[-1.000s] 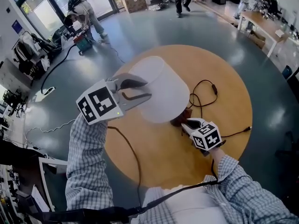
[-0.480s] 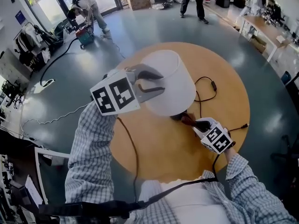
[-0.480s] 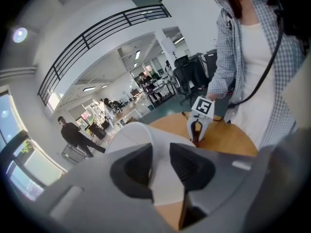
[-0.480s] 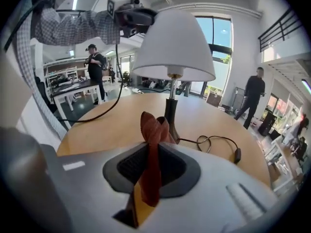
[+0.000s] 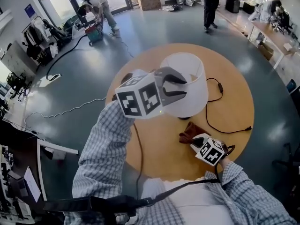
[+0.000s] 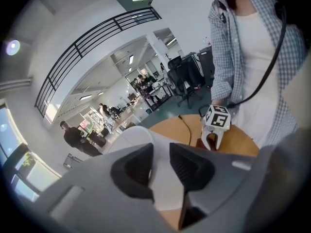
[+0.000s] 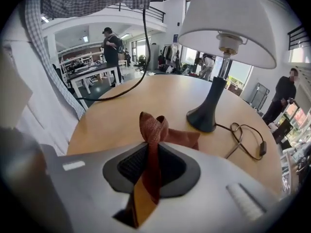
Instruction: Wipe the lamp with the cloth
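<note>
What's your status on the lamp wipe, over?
Left tongs clamped on lampshade rim. Right tongs pinching cloth, low by lamp base, not wiping yet. Cord loose on table beside base.

Head view steeply overhead — all views share the lamp.

An open-plan office hall: glossy grey floor, desks, office chairs, mezzanine railing, glass doors.

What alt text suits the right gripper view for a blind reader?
The right gripper is shut on a bunched rust-brown cloth over a round wooden table. Behind it stands a lamp with a white shade and dark base, its cord looped on the table; people stand beyond.
</note>
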